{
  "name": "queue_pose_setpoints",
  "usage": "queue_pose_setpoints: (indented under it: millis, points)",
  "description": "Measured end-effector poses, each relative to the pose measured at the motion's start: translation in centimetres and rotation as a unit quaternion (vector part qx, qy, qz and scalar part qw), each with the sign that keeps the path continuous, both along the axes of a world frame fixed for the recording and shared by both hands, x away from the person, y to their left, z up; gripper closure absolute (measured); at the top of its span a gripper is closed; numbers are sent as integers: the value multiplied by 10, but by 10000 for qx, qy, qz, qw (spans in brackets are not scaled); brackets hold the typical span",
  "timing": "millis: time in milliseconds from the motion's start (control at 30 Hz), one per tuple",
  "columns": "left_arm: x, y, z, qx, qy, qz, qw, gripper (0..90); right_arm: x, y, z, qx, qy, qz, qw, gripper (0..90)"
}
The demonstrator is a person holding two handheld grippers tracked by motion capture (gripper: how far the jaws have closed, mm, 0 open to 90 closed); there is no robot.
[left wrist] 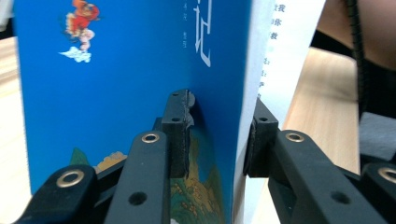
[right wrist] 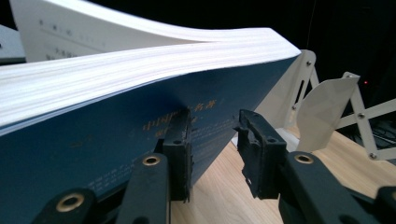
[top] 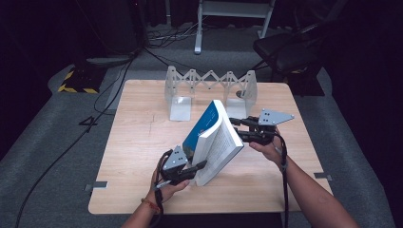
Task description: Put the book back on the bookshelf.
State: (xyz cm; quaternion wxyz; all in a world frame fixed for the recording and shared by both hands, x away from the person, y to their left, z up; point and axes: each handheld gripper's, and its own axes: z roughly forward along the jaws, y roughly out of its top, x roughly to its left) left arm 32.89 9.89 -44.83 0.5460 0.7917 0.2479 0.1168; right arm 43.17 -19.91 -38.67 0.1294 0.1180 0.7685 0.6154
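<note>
Book (top: pixel 215 142) stands tilted on the table (top: pixel 138 156) in the high view, just ahead of the accordion book rack (top: pixel 209 85), left tongs (top: pixel 202 165) at its near lower corner, right tongs (top: pixel 235 128) at its far side. Risk: loose pages fan open, so the book may sag or twist out.

Left gripper view: left tongs (left wrist: pixel 217 135) clamped across the blue cover (left wrist: pixel 116 70) and page block, near the edge.

Right gripper view: right tongs (right wrist: pixel 214 140) narrowly apart; one pad touches the back cover (right wrist: pixel 93 140), the other stands clear — no grip there.
</note>
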Motion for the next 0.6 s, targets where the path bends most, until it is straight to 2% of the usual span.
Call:
queue_pose_setpoints:
  millis: [200, 267, 333, 400, 600]
  points:
    - [17, -19, -2, -69, -85, -296, 9995, 679, 0, -19, 8, -15, 36, -129, 9999, 681]
    - [18, -21, -2, -56, -114, -318, 9994, 676, -1, -23, 8, -2, 43, -132, 9999, 707]
    - [19, -24, 0, 120, -329, -300, 9989, 669, -4, -28, 9, 35, 66, -86, 9999, 710]
    - [17, -22, 1, 168, -396, -248, 9988, 659, -9, -29, 8, 22, 63, 46, 10000, 707]
    - [8, -7, 4, 516, -527, -60, 9973, 649, -29, -8, 0, -450, -160, 287, 9984, 593]
